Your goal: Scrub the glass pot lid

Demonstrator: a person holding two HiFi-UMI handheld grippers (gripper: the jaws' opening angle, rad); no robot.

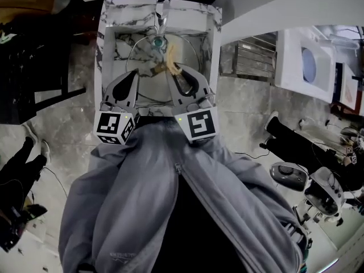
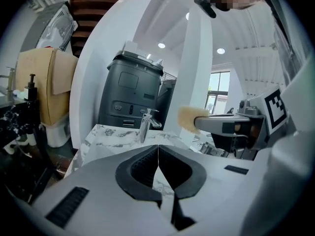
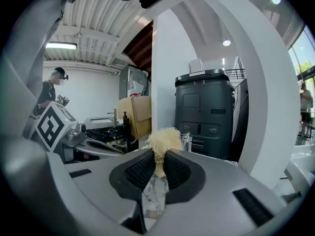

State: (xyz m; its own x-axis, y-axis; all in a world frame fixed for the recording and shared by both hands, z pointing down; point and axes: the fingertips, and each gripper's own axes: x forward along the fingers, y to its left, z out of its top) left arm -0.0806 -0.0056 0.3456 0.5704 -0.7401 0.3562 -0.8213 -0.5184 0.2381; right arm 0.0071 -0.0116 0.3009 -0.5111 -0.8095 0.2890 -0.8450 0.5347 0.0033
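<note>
Glass pot lid (image 1: 145, 61) lies in marble sink (image 1: 109, 17), scrubber (image 1: 170, 56) overlapping it.

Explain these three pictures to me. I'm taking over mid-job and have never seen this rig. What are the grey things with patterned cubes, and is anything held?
There is no robot arm here. A person in a grey hoodie holds a two-jaw gripper in each hand, and the patterned cubes are part of those grippers. The head view looks steeply down from the person's head onto a marble sink with a faucet. The glass pot lid is in the basin. The other two pictures come from a camera riding on each gripper, looking along its jaws. The left gripper is shut and empty. The right gripper is shut on a pale fibrous scrubber, which the head view shows above the lid. I cannot tell whether it touches.
</note>
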